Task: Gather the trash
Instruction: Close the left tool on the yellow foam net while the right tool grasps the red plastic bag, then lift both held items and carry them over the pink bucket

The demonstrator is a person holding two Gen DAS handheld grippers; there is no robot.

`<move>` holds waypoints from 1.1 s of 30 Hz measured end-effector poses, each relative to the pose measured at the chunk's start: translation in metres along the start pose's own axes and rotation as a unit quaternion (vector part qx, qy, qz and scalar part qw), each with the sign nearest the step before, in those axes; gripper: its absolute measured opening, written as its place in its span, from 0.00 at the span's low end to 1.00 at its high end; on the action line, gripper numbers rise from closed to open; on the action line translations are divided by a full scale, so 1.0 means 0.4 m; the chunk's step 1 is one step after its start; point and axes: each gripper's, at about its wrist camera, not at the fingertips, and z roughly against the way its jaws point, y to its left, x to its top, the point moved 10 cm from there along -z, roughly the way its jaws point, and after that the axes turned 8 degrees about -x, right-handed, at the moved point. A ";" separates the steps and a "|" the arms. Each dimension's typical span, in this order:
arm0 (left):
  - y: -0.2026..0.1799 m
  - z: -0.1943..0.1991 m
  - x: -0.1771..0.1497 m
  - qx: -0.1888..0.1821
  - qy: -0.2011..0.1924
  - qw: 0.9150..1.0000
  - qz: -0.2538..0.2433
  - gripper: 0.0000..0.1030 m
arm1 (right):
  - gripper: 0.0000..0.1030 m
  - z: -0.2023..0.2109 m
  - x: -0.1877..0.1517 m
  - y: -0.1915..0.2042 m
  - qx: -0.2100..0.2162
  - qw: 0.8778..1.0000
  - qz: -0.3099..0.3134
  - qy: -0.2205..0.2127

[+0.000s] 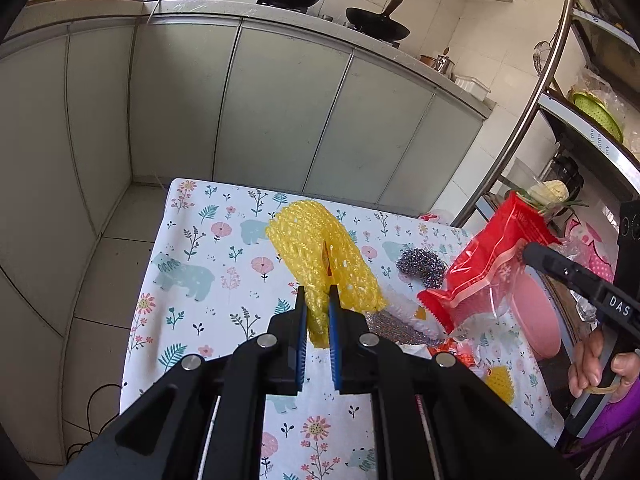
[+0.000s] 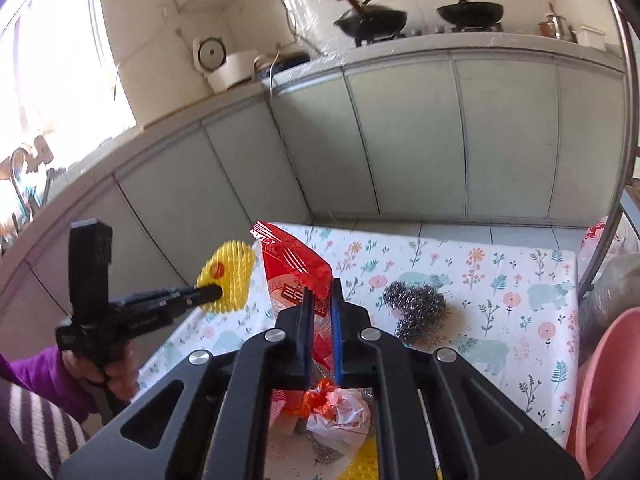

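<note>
Two hand-held grippers work above a small counter (image 1: 224, 248) covered in a white cloth printed with flowers and pale blue bears.

The left hand-held gripper (image 1: 318, 300) is clenched on a yellow foam fruit net (image 1: 320, 248), lifted clear of the cloth. The net fans out beyond the blue-padded fingertips (image 1: 303, 312), with its lower edge pinched between them. In the right wrist view the same net hangs at the tip of that gripper, held out to the left of the counter by a hand (image 2: 116, 372) in a purple sleeve.

The right hand-held gripper (image 2: 322, 296) is clenched on a red and clear plastic snack wrapper (image 2: 292, 264). The wrapper stands up between its fingers, raised above the counter and just beside the yellow net.

Below the wrapper a small heap of trash lies on the cloth: a knotted white and orange plastic bag (image 2: 336, 408), a piece of silver glitter material (image 1: 394, 328) and a second piece of yellow foam net (image 1: 500, 384). A steel wool scourer (image 2: 416, 304) sits on the cloth to the right of the right gripper, apart from the heap. A pink plastic basin (image 2: 600, 392) stands at the counter's right edge, near the scourer.

Behind the counter run pale green cabinet doors (image 2: 400, 140) under a worktop with two black woks (image 2: 372, 18) on a stove and a white rice cooker (image 2: 224, 64). A metal rack (image 1: 560, 60) rises at the right.
</note>
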 end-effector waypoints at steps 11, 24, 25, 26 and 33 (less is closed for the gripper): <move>-0.038 0.045 0.009 -0.005 -0.016 1.000 -0.012 0.08 | 0.07 0.061 -0.002 -0.040 0.007 0.998 -0.051 -0.022; -0.071 0.086 0.016 -0.013 -0.029 0.999 -0.022 0.08 | 0.07 0.100 -0.020 -0.057 0.000 0.997 -0.075 -0.035; -0.070 0.087 0.016 -0.013 -0.030 0.999 -0.023 0.08 | 0.07 0.102 -0.021 -0.056 0.001 0.997 -0.075 -0.036; -0.070 0.090 0.014 -0.013 -0.030 0.999 -0.023 0.08 | 0.07 0.103 -0.021 -0.053 0.001 0.996 -0.075 -0.037; -0.081 0.110 -0.008 -0.011 -0.034 0.999 -0.022 0.08 | 0.07 0.127 -0.035 -0.032 0.010 0.997 -0.069 -0.044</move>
